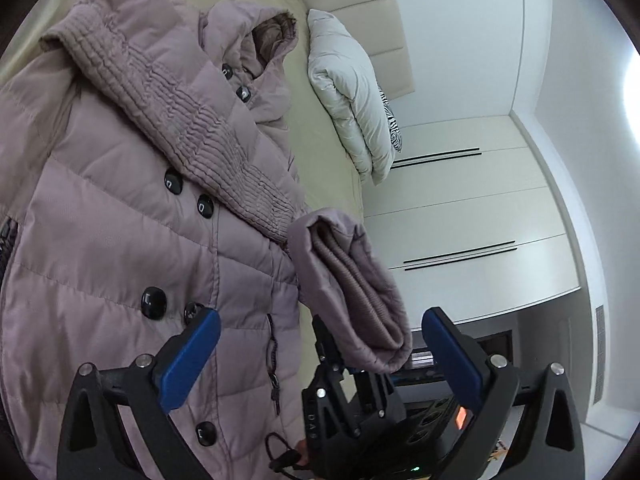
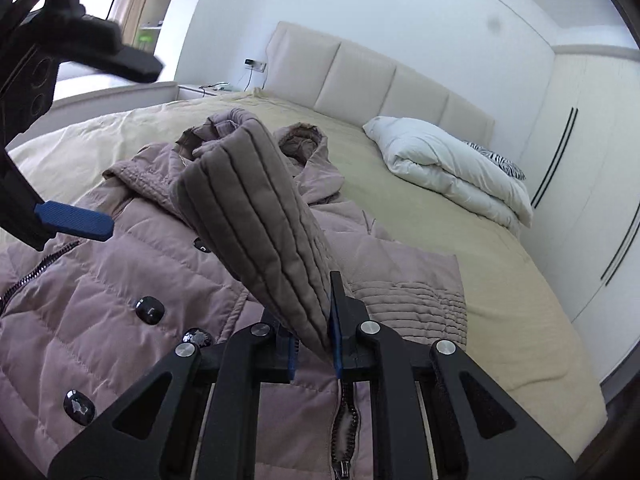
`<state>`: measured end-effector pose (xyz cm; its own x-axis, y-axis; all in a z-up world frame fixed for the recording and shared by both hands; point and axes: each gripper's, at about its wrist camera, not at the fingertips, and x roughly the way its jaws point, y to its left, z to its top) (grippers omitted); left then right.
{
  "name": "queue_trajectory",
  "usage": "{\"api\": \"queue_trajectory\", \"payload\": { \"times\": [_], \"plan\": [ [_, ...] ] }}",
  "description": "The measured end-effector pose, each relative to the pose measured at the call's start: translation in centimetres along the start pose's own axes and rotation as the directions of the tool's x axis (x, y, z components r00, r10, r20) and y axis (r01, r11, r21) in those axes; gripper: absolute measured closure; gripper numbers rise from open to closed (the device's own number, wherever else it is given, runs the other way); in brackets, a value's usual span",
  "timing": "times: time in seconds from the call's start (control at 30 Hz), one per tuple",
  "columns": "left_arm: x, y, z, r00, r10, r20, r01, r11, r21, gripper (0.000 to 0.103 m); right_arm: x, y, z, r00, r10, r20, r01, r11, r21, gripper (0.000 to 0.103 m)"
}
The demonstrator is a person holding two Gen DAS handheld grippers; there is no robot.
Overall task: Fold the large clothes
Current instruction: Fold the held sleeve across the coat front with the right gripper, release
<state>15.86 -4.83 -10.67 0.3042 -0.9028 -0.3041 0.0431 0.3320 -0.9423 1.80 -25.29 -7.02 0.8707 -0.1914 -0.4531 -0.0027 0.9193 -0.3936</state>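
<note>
Mauve sleeve [image 2: 256, 216] hiding coat [image 2: 120, 280] behind

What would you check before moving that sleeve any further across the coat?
1. Right gripper clamped on the sleeve cuff: ok, fingers shut on it.
2. Left gripper clear of the cloth: ok, fingers wide open, nothing pressed between them.
3. Other sleeve already folded over the coat front: ok.
4. Coat lying flat on the bed: cannot tell, lower part out of view.
5. Folded duvet out of the sleeve's way: ok, it lies apart near the headboard.
</note>
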Motion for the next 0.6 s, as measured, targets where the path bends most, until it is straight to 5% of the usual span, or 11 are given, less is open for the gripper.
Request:
{"api": "queue_trajectory", "payload": {
  "times": [0.17,0.27,0.3,0.37,0.47,0.6],
  "plan": [
    [0.0,0.2,0.3,0.998,-0.059,-0.012,0.058,0.998,-0.038,0.001,0.0,2.7,-0.3,1.0,-0.026,0.011,0.027,0.992,-0.121,0.091],
    [0.8,0.7,0.7,0.999,-0.025,-0.025,0.024,0.999,-0.034,0.004,0.4,4.8,-0.2,1.0,-0.018,0.017,0.021,0.987,-0.159,0.091],
    [1.1,1.3,0.9,0.999,-0.016,-0.036,0.014,0.999,-0.051,0.01,0.3,5.1,-0.1,1.0,-0.011,0.02,0.014,0.986,-0.164,0.091],
    [2.2,2.5,1.3,0.995,-0.052,-0.087,0.042,0.993,-0.108,0.06,-0.4,5.8,0.2,0.999,-0.002,0.032,0.008,0.984,-0.178,0.091],
    [2.4,2.2,2.3,0.994,-0.022,-0.107,0.014,0.997,-0.078,0.078,-0.1,7.2,0.2,1.0,-0.007,0.029,0.013,0.977,-0.212,0.09],
    [0.0,0.5,5.9,0.999,0.005,-0.037,-0.005,1.0,0.018,0.082,0.1,8.7,-0.1,0.998,0.001,0.07,0.014,0.979,-0.205,0.075]
  ]
}}
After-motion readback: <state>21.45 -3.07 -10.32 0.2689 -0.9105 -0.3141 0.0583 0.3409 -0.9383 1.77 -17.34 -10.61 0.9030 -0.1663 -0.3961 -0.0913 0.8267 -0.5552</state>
